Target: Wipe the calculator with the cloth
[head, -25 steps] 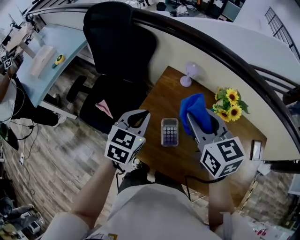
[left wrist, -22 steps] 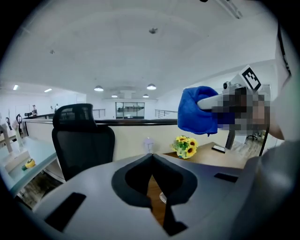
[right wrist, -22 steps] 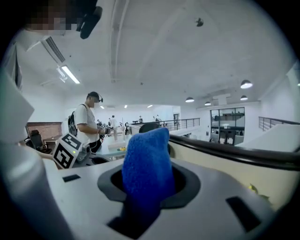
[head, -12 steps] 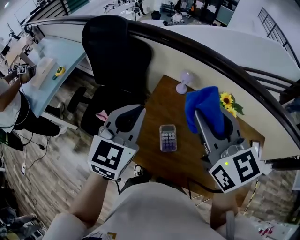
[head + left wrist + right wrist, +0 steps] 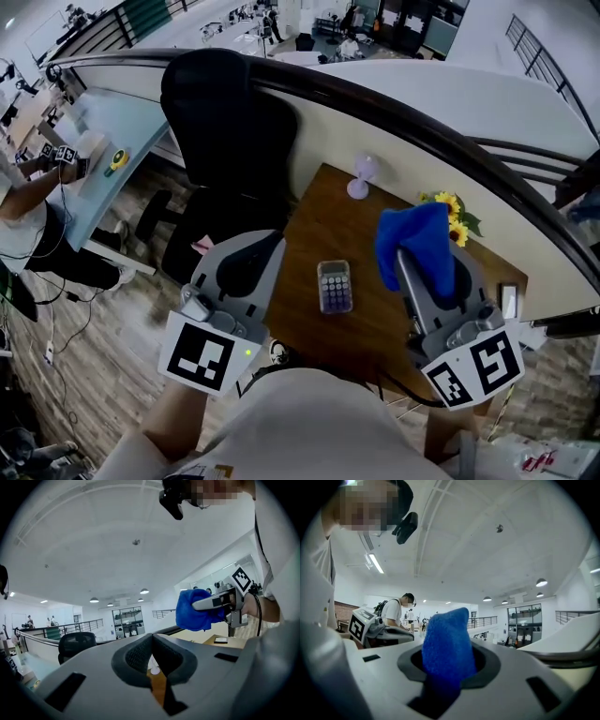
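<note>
A small grey calculator (image 5: 334, 286) lies flat near the middle of the brown desk (image 5: 380, 323). My right gripper (image 5: 419, 253) is raised above the desk's right half, tilted upward, shut on a blue cloth (image 5: 416, 244) that bunches over its jaws. In the right gripper view the blue cloth (image 5: 447, 651) sticks up from between the closed jaws. My left gripper (image 5: 251, 255) is lifted over the desk's left edge, jaws closed and empty; its pads (image 5: 151, 656) meet in the left gripper view, where the cloth (image 5: 197, 610) shows to the right.
A black office chair (image 5: 220, 131) stands left of the desk. A pale small lamp-like object (image 5: 360, 175) sits at the desk's far edge, yellow sunflowers (image 5: 452, 214) at the far right, a small framed item (image 5: 508, 302) beside the wall. A curved partition runs behind.
Both grippers have risen toward the camera and tilted upward, away from the desk. The cloth stayed in the right gripper. The calculator has not moved.
</note>
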Motion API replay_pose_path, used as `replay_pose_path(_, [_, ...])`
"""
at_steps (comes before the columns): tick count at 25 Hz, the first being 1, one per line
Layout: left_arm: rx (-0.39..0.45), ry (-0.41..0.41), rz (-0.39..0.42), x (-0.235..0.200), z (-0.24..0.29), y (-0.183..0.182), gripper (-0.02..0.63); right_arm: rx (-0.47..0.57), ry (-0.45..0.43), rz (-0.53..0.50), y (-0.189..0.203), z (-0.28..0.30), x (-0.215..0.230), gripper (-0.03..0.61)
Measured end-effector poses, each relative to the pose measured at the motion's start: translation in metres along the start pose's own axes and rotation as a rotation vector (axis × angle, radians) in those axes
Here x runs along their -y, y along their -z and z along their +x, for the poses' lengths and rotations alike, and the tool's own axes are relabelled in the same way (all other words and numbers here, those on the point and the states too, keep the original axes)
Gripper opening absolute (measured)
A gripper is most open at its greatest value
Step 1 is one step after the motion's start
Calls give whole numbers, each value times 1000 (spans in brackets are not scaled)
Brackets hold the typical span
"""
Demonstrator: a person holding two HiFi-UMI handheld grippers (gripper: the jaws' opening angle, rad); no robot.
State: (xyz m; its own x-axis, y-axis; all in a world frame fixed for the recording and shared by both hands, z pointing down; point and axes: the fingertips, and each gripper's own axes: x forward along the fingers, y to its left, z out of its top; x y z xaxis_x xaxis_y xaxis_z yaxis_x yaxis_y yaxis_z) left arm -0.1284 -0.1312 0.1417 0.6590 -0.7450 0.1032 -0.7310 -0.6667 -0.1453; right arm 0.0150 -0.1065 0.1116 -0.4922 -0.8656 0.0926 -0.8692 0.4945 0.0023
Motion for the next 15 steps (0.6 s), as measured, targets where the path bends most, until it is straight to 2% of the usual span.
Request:
replay_pose_path(7, [-26, 11, 18, 3, -5, 8, 3, -58, 11, 22, 23, -6, 2, 133])
replay_pose_path(15, [-92, 39, -19, 16, -4, 44, 3, -163, -1, 27, 67, -6, -4, 133])
